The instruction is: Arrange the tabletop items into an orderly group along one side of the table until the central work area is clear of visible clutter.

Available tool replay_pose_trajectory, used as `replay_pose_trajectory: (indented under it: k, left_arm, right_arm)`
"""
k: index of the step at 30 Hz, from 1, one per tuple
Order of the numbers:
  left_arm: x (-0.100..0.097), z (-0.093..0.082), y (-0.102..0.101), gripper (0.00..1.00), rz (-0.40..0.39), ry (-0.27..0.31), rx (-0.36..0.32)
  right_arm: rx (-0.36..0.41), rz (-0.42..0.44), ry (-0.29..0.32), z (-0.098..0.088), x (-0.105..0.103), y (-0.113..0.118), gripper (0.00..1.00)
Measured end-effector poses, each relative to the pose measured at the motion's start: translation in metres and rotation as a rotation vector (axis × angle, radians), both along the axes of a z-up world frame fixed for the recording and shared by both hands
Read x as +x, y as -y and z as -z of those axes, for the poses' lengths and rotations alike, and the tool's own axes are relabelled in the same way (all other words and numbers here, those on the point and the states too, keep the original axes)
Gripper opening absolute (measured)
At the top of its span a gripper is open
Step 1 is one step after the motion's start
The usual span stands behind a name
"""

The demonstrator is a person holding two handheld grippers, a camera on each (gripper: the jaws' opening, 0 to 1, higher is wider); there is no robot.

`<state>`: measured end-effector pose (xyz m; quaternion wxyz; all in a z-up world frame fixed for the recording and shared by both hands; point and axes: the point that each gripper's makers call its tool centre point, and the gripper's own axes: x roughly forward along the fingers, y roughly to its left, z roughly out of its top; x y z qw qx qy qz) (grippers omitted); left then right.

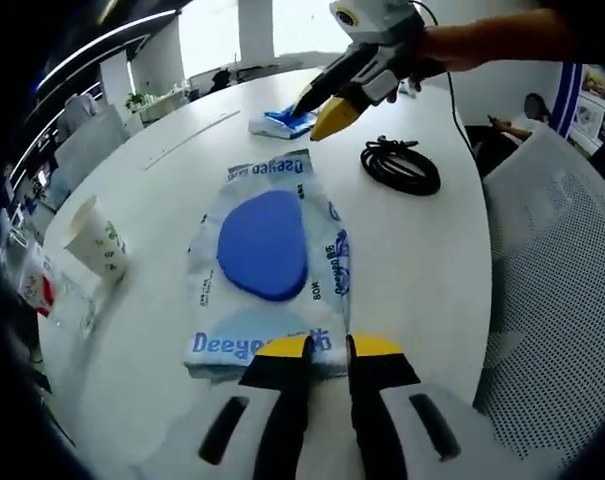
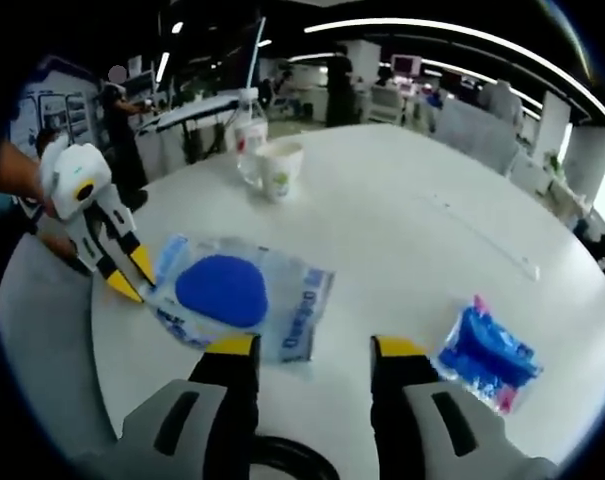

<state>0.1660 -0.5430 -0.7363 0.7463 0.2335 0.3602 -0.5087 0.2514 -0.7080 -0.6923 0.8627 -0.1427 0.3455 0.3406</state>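
The left gripper (image 1: 327, 350) is clamped on the near edge of the soft plastic wet-wipes pack with blue lid (image 1: 267, 265); light and floppy, it should drag by that edge. The right gripper (image 2: 312, 350), its jaws apart, hovers beyond the pack's far edge.

We see a smooth, slightly glossy white table (image 1: 422, 260). The wipes pack (image 1: 267, 265) at the centre looks like shiny, crinkled plastic film. The paper cup (image 1: 97, 240) at the left looks matt, and the black cable (image 1: 400, 165) at the upper right looks rubbery.
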Motion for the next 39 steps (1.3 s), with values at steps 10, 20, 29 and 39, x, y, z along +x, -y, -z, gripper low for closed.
replay_pose_trajectory:
  k: [10,20,29,39]
  left_arm:
    - [0.015,0.000,-0.016,0.13,-0.098,0.026,0.022]
    - [0.025,-0.004,-0.029,0.17,-0.252,0.049,0.020]
    - [0.038,-0.013,-0.038,0.21,-0.344,0.094,0.002]
    - [0.049,-0.007,-0.058,0.25,-0.457,0.105,0.047]
  right_arm:
    - [0.000,-0.007,-0.041,0.014,-0.005,-0.010,0.26]
    - [0.008,-0.013,-0.088,0.029,-0.011,-0.022,0.16]
    - [0.004,-0.012,-0.109,0.035,-0.015,-0.023,0.16]
    - [-0.005,-0.029,-0.136,0.037,-0.020,-0.024,0.14]
